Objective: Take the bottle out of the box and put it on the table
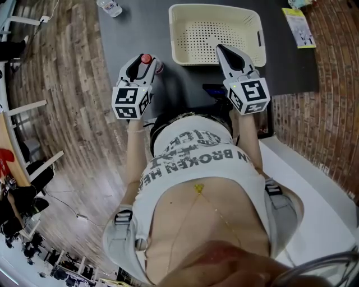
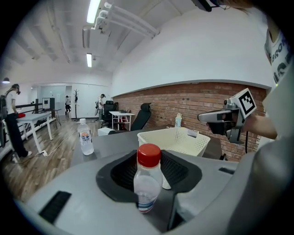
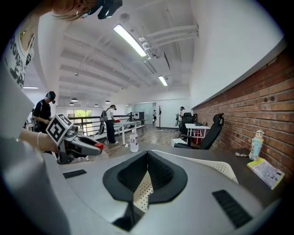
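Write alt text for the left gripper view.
The left gripper holds a small clear bottle with a red cap between its jaws, at a dark grey table. Behind it on the table sit a cream perforated basket and a second bottle, with a brick wall beyond.

Head view looks steeply down at the table [image 1: 134, 33]; both gripper views face across it, sharing the basket [image 1: 216, 60].

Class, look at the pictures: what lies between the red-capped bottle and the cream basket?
Only bare dark table separates the red-capped bottle from the cream basket, as the head view shows.
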Demonstrator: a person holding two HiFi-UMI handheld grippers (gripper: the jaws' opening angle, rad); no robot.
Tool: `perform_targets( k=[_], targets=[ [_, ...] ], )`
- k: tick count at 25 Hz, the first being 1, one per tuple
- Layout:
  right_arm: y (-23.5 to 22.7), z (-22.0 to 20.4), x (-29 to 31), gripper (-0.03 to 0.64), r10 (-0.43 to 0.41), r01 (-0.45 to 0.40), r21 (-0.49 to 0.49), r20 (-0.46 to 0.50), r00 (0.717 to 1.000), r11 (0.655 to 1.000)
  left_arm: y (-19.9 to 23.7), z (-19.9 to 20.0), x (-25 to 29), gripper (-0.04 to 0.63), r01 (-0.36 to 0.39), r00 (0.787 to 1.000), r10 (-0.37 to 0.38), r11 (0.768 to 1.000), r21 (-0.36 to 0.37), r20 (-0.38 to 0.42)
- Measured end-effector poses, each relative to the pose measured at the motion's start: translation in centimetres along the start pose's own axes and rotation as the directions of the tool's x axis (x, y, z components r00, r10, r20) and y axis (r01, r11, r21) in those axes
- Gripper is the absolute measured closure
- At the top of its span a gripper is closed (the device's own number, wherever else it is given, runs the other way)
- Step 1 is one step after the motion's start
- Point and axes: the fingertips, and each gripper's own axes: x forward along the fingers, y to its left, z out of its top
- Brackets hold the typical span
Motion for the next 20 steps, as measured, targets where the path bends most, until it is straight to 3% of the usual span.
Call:
perform_targets(
  k=[20],
  targets=[
    [0.24,-0.38,0.3,0.607,0.015,-0.015,-0.009,-0.014,1.0,1.0,0.61,0.0,-0.1,0.437,-0.014,0.998,0.016,0.999,-0.039,0.065]
  ],
)
